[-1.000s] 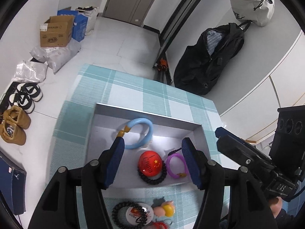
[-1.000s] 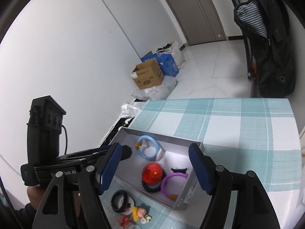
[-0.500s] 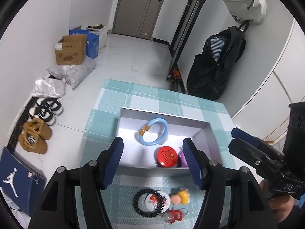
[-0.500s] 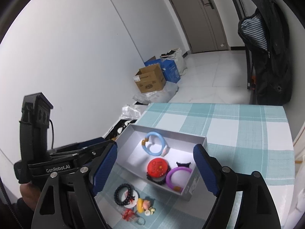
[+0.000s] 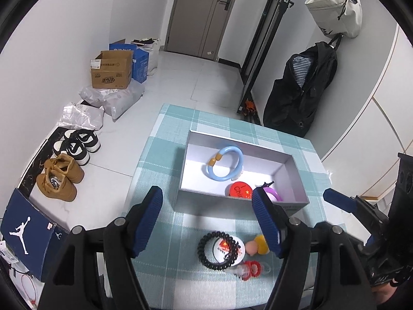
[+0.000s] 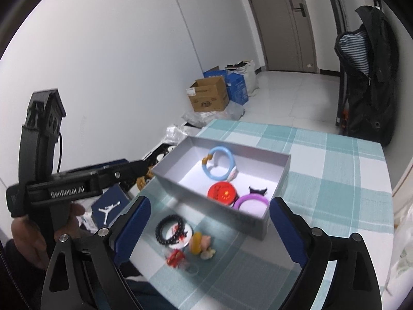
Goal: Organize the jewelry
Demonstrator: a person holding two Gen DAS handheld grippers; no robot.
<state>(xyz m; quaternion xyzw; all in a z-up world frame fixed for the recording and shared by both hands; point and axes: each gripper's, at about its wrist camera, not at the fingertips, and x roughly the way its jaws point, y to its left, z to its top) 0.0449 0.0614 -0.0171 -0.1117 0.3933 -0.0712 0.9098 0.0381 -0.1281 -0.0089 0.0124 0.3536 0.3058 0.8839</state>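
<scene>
A grey open box (image 5: 296, 170) (image 6: 214, 206) on the checked tablecloth holds a blue bracelet (image 5: 225, 166) (image 6: 219, 166), a red badge (image 5: 238, 190) (image 6: 222, 191) and a purple bracelet (image 5: 273, 195) (image 6: 249, 202). In front of the box lie a black bead bracelet (image 5: 214, 249) (image 6: 170, 228) on a white badge, a yellow-pink charm (image 5: 258, 245) (image 6: 201, 242) and a red trinket (image 5: 249, 270) (image 6: 175, 258). My left gripper (image 5: 207, 219) is open and empty above the loose items. My right gripper (image 6: 206, 230) is open and empty too.
The table's left edge (image 5: 144, 160) drops to the floor, where shoes (image 5: 60, 178), a blue shoebox (image 5: 28, 232), plastic bags and cardboard boxes (image 5: 111, 71) lie. A black jacket (image 5: 299, 95) hangs by the right wall. The other gripper's body (image 6: 64, 183) shows at the left.
Both grippers have pulled back and up from the box, so more of the table and the loose items in front of the box show. Both stay open and empty.
</scene>
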